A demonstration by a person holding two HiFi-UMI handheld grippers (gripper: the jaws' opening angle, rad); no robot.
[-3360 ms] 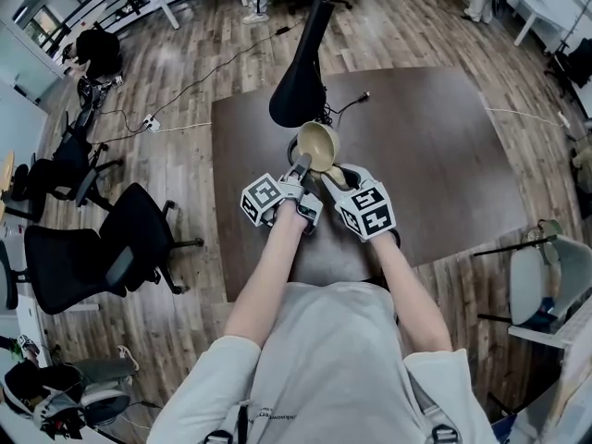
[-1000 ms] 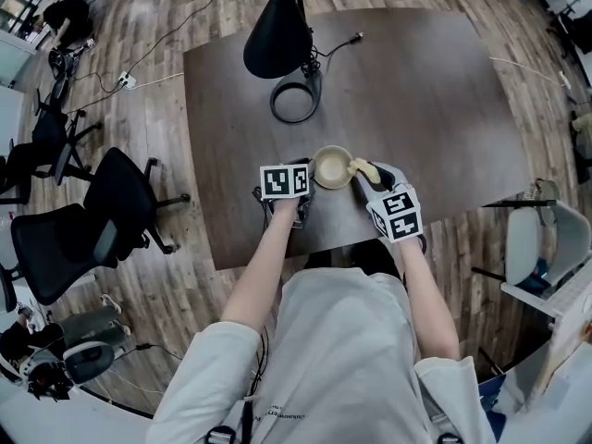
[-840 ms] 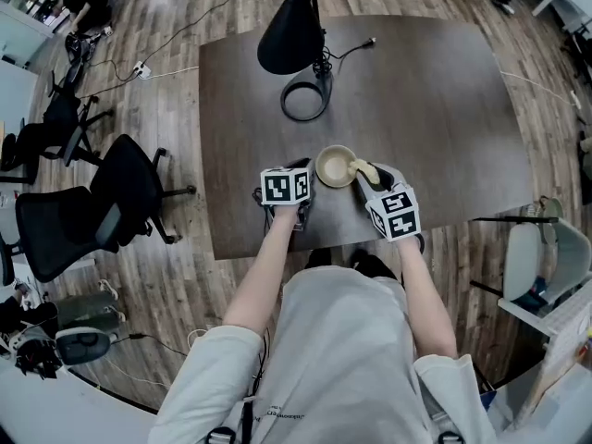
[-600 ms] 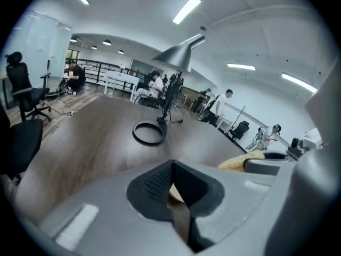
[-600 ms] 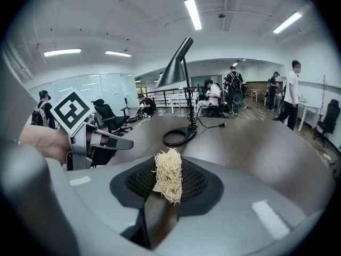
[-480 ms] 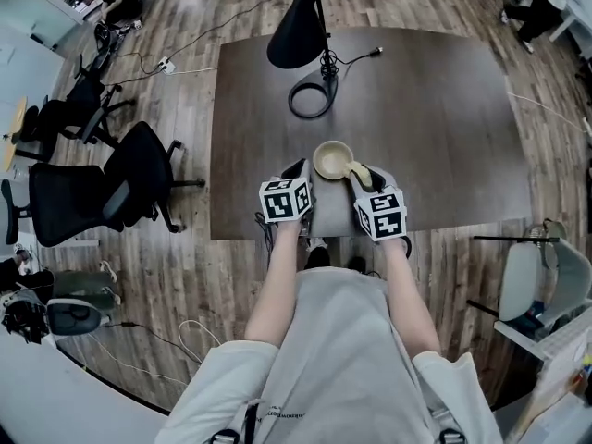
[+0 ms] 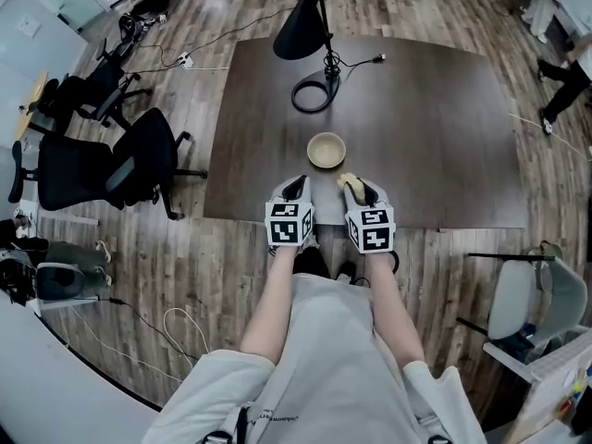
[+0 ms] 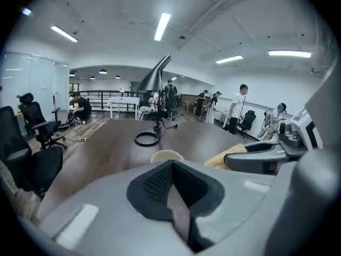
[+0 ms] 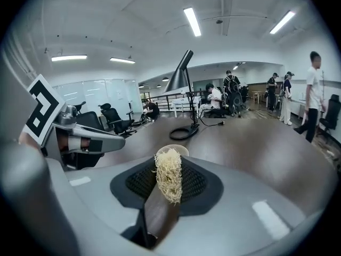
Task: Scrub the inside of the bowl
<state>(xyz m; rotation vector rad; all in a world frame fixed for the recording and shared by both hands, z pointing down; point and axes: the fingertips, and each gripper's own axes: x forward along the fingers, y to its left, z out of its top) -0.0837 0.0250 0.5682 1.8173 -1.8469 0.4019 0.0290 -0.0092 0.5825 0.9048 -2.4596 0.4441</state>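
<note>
Head view: we hold the left gripper [image 7: 296, 186] and the right gripper [image 7: 357, 190] side by side over the near edge of the dark table [image 7: 425, 100]. The bowl [image 7: 326, 150] stands upright on the table just beyond them, touching neither. In the left gripper view its jaws are pressed together at the tips, with nothing between them. In the right gripper view the jaws pinch a pale, fibrous scrubber [image 9: 169, 183], with the bowl's rim right behind it. Each gripper's cube [image 7: 289, 224] carries black-and-white square markers. The print on our shirt [image 7: 277, 416] is too small to read. A black lamp [image 7: 303, 28] stands farther back.
</note>
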